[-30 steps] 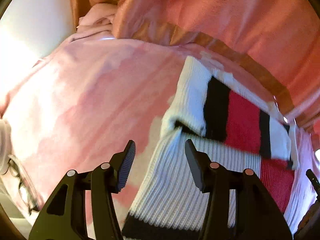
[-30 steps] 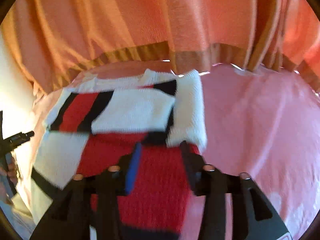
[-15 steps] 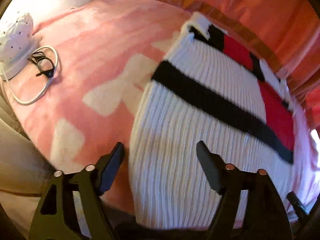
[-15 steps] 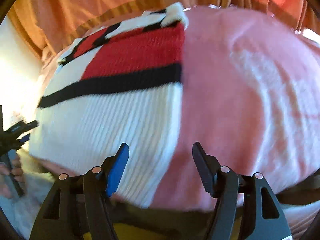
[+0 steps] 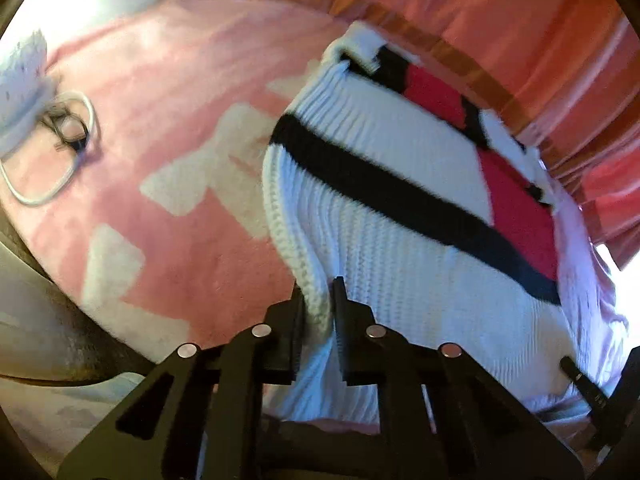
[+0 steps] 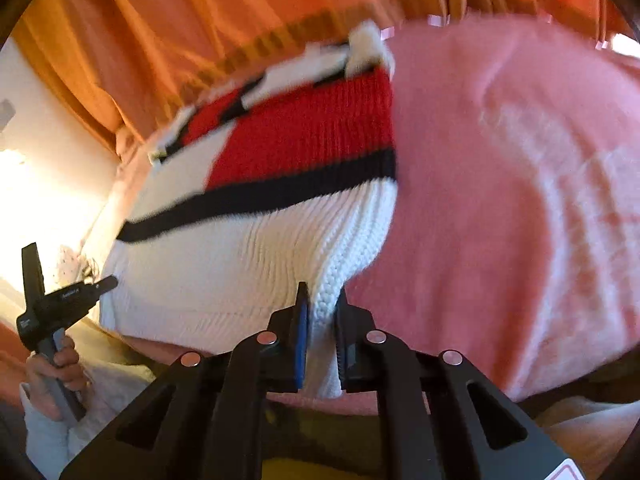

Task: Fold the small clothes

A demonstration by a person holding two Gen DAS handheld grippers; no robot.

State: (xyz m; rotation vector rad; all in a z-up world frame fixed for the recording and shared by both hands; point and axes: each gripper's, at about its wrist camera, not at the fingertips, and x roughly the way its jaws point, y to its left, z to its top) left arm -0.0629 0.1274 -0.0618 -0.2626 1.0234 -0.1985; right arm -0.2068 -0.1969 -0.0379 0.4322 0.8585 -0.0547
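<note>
A small knitted sweater (image 5: 400, 240), white with black stripes and red blocks, lies spread on a pink blanket (image 5: 180, 120). My left gripper (image 5: 318, 300) is closing and pinches the sweater's near left hem corner between its pads. In the right wrist view the same sweater (image 6: 260, 248) shows, and my right gripper (image 6: 322, 304), also closing, pinches its near right hem corner. The sleeves lie folded in at the far end. The left gripper's body (image 6: 52, 304) and the hand holding it appear at the left of the right wrist view.
An orange curtain (image 6: 200, 20) hangs behind the blanket's far edge. A white dotted object (image 5: 20, 76) with a looped white cable (image 5: 60, 152) and dark glasses lies at the blanket's left. The blanket's near edge drops off just under both grippers.
Both grippers pulled back from the sweater's far end to its near hem, opened wide, then closed on the two hem corners. The sweater now lies stretched flat.
</note>
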